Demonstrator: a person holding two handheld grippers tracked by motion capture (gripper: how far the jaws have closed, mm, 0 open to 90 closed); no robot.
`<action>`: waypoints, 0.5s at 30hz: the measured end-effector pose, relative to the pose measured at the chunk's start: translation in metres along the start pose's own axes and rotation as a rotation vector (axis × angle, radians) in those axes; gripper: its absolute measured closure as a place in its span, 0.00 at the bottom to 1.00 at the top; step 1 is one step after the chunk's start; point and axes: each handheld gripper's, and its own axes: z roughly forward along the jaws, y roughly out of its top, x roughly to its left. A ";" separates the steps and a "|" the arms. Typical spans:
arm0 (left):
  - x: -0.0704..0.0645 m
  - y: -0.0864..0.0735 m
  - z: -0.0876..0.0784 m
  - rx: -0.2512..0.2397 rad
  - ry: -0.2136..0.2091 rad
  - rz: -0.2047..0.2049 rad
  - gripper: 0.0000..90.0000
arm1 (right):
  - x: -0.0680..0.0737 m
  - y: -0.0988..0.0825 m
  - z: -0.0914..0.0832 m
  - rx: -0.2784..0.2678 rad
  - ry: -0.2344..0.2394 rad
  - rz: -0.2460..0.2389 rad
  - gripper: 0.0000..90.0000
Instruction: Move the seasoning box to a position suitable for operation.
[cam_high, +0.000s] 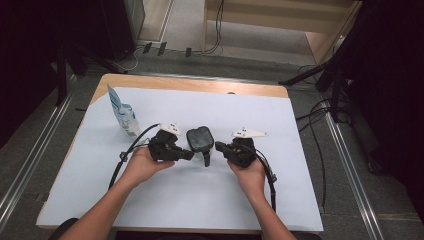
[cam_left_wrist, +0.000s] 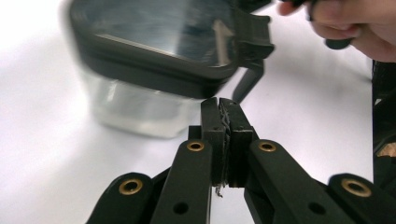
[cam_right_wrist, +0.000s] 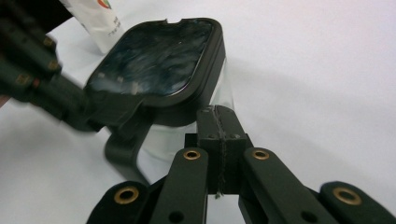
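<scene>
A clear container with a black lid (cam_high: 199, 138) stands upright on the white sheet (cam_high: 210, 200) covering the table, in the middle between the two grippers, with a black latch handle (cam_high: 206, 157) hanging down its near side toward the person. The left gripper (cam_high: 189, 155) comes in from the container's left, its tip just beside the lower left corner of the lid; the left gripper view shows its jaws clenched together with nothing between them, the tips just under the lid's edge (cam_left_wrist: 154, 77). The right gripper (cam_high: 218, 145) points at the container from the right, tip near the lid but apart from it; in the right gripper view its jaws are likewise pressed shut and empty, aimed at the clear wall (cam_right_wrist: 219, 91) below the lid rim. In the right gripper view the left gripper's tip (cam_right_wrist: 86, 122) appears to meet the latch side of the lid, though contact cannot be confirmed. Judgement: the left gripper is the nearer to the latch, so work on the latch likely falls to it, the right bracing the opposite side. A blue-and-white pouch (cam_high: 122, 112) stands well apart at rear left.
</scene>
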 end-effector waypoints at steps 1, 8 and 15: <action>0.006 0.000 -0.008 -0.017 0.012 -0.006 1.00 | 0.000 -0.001 -0.002 -0.006 0.001 0.002 1.00; 0.028 0.001 -0.021 -0.065 0.033 -0.042 1.00 | 0.013 -0.008 -0.016 -0.003 0.018 -0.001 1.00; 0.043 0.002 -0.021 -0.082 0.038 -0.054 1.00 | 0.029 -0.016 -0.016 0.013 0.042 -0.024 1.00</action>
